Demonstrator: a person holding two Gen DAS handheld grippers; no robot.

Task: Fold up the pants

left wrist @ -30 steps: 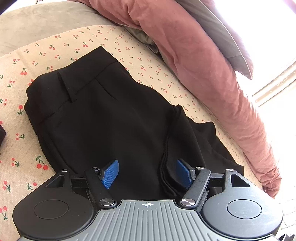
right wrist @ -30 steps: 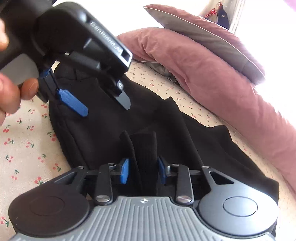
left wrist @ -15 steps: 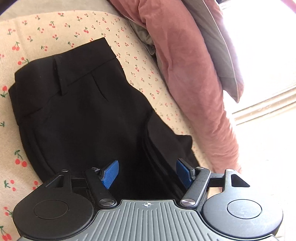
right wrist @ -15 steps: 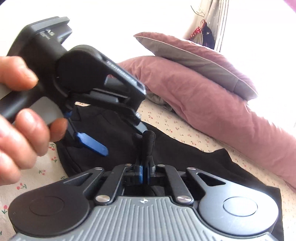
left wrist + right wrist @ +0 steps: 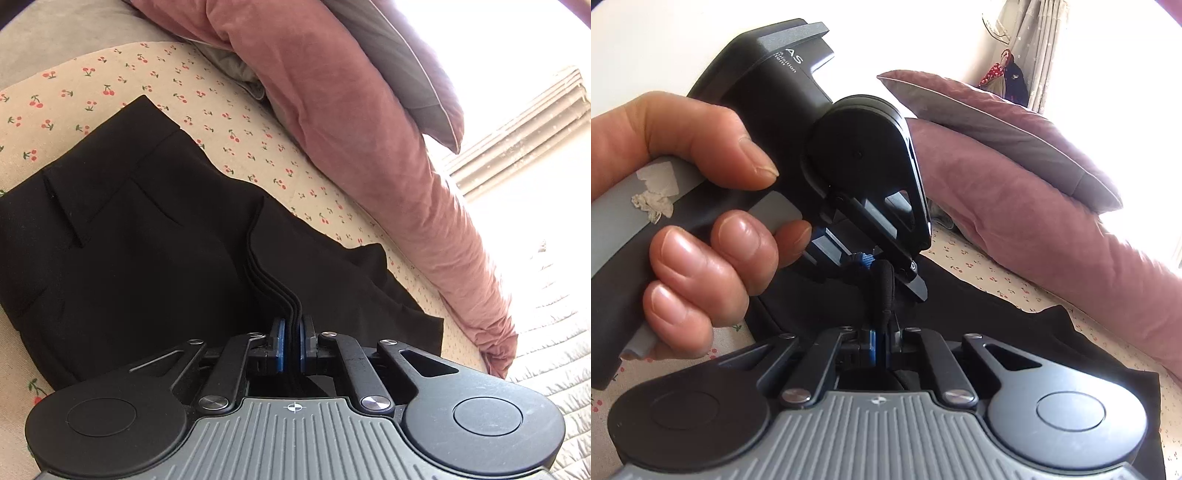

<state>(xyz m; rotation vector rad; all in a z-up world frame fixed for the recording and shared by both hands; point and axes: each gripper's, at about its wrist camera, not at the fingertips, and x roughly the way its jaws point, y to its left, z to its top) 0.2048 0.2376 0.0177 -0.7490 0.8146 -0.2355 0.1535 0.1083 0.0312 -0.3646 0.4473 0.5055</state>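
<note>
cherry-print sheet (image 5: 229, 107) bears black pants (image 5: 140, 236), edge pinched between left claw (image 5: 291, 345).

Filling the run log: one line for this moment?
left gripper: shut on pants | right gripper: shut on pants | pants on cherry-print sheet

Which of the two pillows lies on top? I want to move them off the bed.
The grey pillow lies on top; the dusty-pink one sits beneath it on the cherry-print sheet, behind the black pants.
</note>
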